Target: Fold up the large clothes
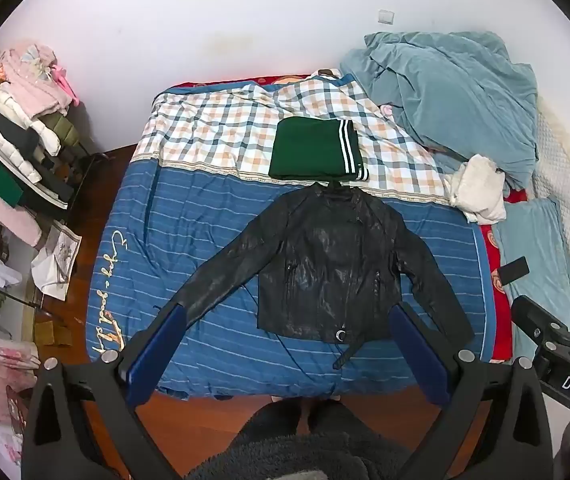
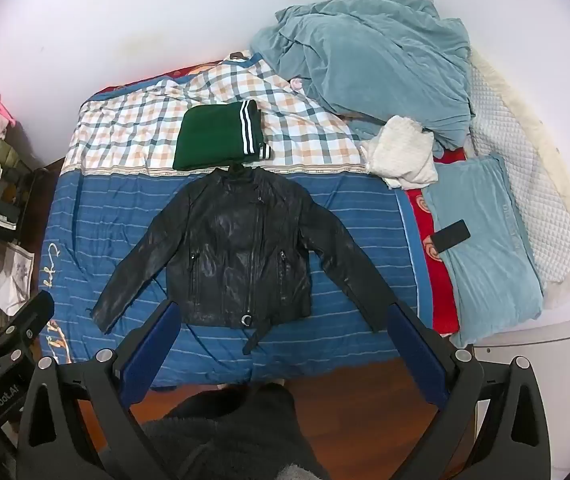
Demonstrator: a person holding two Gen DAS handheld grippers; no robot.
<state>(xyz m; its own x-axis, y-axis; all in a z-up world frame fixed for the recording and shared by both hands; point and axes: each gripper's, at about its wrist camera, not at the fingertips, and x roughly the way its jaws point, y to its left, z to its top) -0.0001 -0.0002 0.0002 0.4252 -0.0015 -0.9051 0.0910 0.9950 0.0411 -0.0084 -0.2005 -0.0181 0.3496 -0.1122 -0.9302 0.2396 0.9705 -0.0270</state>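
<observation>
Black leather jacket (image 2: 241, 248) spread flat, front up, sleeves out, mid-bed near the foot edge of the blue striped bedspread (image 2: 85, 240). Probably heavy, stiffish, slick; best pinched at cuffs or hem. Left gripper (image 1: 289, 320) and right gripper (image 2: 285, 320) both spread wide, empty, above.

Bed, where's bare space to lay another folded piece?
Free: the plaid sheet left of the green garment, and blue striped cover left of the black jacket. Crowded: right side, with teal blanket, white garment, pillow and phone.
</observation>
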